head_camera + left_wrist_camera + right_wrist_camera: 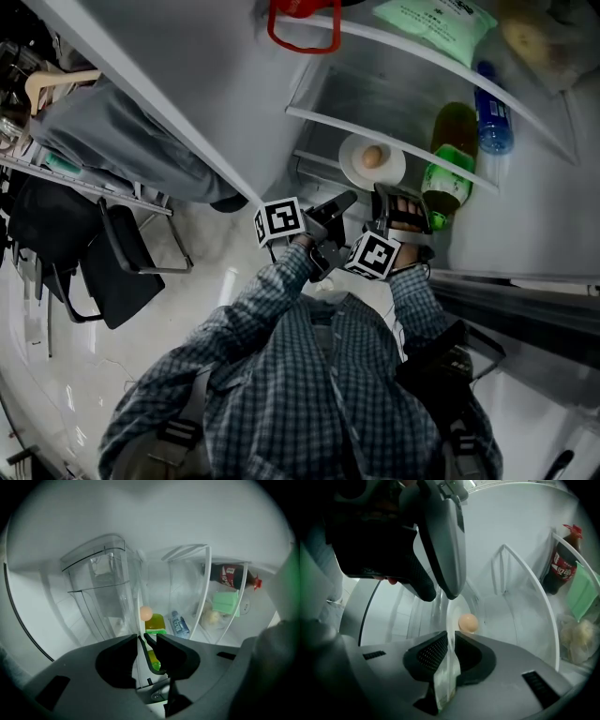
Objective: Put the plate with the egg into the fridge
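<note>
Left claw [142, 637] and right claw [450, 638] clenched on plate [356, 176] rim, centre frame; egg [373, 157] sat loose, so a level, slow slide into fridge [375, 89] seemed wise.

The near rim of the plate [354, 171] is masked by the right tool [394, 199], and a red handle [291, 7] is cut off by the head view's top edge.

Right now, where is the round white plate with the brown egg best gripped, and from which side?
By its thin near rim, from the open fridge front: the round white plate lies flat with the brown egg resting loose at its centre.
</note>
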